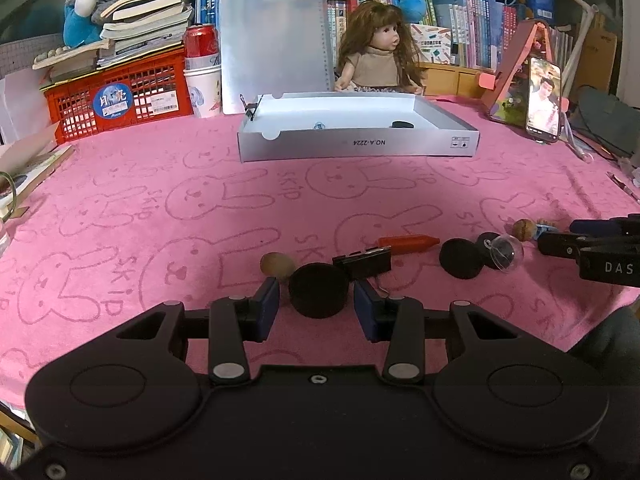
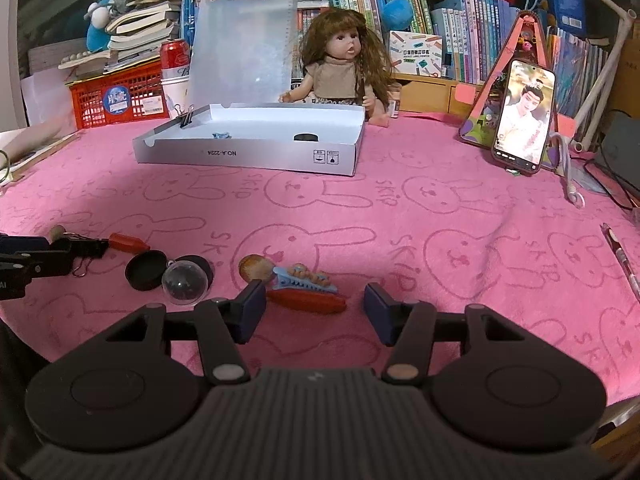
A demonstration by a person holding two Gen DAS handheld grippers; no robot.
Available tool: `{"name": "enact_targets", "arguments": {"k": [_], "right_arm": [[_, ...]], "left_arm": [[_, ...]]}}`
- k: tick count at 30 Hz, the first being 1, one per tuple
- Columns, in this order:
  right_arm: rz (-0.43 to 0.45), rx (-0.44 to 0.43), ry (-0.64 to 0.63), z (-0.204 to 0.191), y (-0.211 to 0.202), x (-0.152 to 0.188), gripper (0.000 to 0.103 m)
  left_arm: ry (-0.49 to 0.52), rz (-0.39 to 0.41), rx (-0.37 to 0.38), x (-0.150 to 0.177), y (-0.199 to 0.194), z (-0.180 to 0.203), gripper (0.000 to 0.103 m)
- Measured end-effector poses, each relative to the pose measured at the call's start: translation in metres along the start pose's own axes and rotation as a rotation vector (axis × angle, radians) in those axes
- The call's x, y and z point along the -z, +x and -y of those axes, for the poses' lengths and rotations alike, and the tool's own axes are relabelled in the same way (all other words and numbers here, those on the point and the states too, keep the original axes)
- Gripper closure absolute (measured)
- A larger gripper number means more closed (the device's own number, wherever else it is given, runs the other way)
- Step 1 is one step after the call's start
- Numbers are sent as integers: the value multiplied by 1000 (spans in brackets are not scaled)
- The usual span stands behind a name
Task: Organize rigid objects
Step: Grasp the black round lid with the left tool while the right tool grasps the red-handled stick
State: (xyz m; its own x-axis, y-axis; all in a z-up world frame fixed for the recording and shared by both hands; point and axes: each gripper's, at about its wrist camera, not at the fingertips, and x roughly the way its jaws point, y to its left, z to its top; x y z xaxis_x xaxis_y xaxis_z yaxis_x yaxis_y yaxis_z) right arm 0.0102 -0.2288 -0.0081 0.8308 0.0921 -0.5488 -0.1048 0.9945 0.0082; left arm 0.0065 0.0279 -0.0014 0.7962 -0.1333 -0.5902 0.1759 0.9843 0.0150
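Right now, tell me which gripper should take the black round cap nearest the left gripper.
Left. The left gripper already straddles that black cap; the right gripper sits over a red piece.

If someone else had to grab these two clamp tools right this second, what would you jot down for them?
Left gripper: open, jaws either side of a black round cap, not pressing.
Right gripper: open, hovering over a blue toothed hair clip and red pen-like stick.
Done: one black disc, a small pale blue piece and a binder clip on the wall are in the white cardboard tray.
Left: caps, clear plastic ball, walnuts, clips on the pink towel.
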Motion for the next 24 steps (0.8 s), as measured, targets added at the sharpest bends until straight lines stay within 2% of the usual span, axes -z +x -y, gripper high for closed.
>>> {"name": "enact_targets", "arguments": {"k": [3, 9, 24], "right_arm": [[8, 18, 5, -2, 0, 1, 44], [12, 15, 4, -5, -1, 1, 54], [21, -3, -8, -2, -10, -1, 55]], "left_arm": [[-6, 3, -1, 0, 1, 1, 72], [-18, 7, -12, 0, 1, 0, 72], [-18, 24, 5, -2, -11, 1, 72]]}}
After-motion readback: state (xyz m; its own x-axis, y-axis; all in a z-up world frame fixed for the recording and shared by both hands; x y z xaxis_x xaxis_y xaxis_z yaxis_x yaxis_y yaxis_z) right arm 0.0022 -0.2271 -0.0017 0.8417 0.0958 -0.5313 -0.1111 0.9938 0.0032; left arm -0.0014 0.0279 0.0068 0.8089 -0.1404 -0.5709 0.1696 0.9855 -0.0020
